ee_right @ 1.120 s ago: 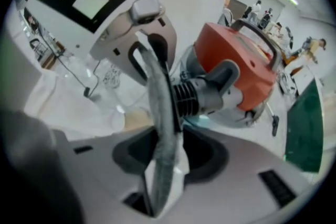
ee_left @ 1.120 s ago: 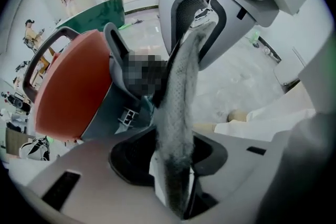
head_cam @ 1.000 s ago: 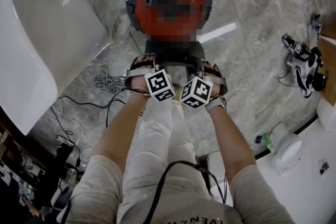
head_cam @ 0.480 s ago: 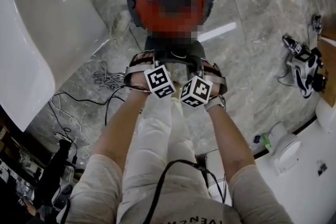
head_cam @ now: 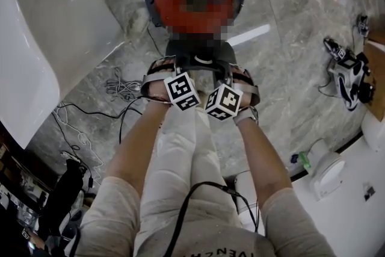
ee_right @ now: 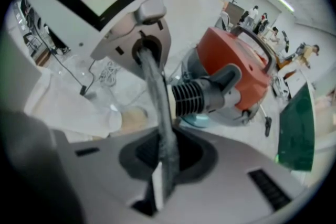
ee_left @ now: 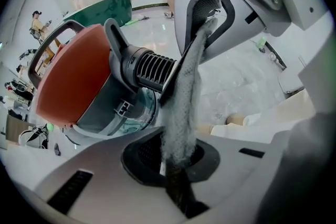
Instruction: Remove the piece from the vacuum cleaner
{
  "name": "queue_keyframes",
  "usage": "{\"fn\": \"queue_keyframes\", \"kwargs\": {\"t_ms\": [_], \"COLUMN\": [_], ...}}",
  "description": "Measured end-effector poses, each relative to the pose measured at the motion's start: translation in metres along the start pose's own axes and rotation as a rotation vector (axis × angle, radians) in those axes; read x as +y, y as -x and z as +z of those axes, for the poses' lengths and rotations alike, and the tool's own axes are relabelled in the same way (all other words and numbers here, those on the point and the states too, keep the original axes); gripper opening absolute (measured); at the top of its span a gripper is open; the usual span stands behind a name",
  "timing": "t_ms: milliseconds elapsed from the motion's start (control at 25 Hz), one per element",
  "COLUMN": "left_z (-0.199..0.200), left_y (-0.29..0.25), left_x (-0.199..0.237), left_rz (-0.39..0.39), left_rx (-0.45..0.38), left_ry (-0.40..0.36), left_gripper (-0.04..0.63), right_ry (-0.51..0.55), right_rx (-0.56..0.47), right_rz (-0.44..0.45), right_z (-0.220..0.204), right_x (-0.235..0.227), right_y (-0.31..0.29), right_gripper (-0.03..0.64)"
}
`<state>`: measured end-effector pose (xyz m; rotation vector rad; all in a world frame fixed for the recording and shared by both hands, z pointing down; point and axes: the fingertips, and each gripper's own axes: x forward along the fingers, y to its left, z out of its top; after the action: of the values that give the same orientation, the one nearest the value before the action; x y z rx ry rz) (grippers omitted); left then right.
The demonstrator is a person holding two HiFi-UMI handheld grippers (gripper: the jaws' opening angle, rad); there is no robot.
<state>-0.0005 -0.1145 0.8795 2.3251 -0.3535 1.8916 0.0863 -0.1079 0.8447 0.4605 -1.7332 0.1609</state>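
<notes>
Head view shows the red vacuum cleaner [head_cam: 170, 12] just past the fingers. The left gripper [ee_left: 176, 168] pinches one end of the grey fuzzy piece [ee_left: 188, 92] tight. The right gripper [ee_right: 164, 168] has just been closing and squeezes the other end.

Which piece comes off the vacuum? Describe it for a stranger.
On the floor stands a round red vacuum cleaner. The dark grey piece sits at its near side. Only it is clamped by the left gripper and right gripper, whose jaws just closed.
</notes>
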Motion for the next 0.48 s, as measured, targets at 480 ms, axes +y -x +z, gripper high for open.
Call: {"fn": "queue_keyframes", "kwargs": {"t_ms": [480], "left_z": [-0.0006], "left_y": [-0.0076], "left_x": [-0.0076], "left_rz": [-0.039], "left_rx": [-0.007], "left_ry": [0.132], "left_gripper": [0.034], "right_ry": [-0.059], "right_rx": [-0.014], "right_rz": [-0.025], "right_z": [-0.0021], "right_x": [-0.0013], "right_y": [-0.0048], "right_gripper": [0.038]}}
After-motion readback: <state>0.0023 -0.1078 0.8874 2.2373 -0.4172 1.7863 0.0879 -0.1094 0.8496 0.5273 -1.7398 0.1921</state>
